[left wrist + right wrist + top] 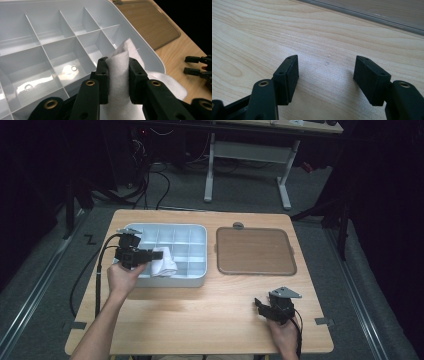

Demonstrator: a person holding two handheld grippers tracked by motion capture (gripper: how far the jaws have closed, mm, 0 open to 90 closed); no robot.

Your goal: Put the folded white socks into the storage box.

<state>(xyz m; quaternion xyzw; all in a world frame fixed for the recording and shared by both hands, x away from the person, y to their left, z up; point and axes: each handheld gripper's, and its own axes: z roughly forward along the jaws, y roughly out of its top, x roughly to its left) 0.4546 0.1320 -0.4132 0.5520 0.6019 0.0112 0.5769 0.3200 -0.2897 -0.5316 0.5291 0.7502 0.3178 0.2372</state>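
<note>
Wooden table (pixel 200 320): right gripper (pixel 263 309) rests nearest, jaws apart, empty. Left gripper (pixel 150 255) pinches a white cloth (pixel 165 262) over the divided tray (pixel 197 281). Beyond, a brown lid (pixel 255 251). Risk: cloth snagging on dividers could drag the tray.

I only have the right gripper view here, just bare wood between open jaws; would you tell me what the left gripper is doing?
Observer: The left gripper is shut on a white cloth, over the divided white tray.
Operator: Thank you. Is anything in the tray's compartments?
Observer: Those in the left gripper view look bare and glossy; part of the cloth lies over the near side.
Operator: And that clear edge ahead of my jaws?
Observer: That is the tray's lid, flat on the table to the tray's right. The right gripper sits in front of it.
</note>
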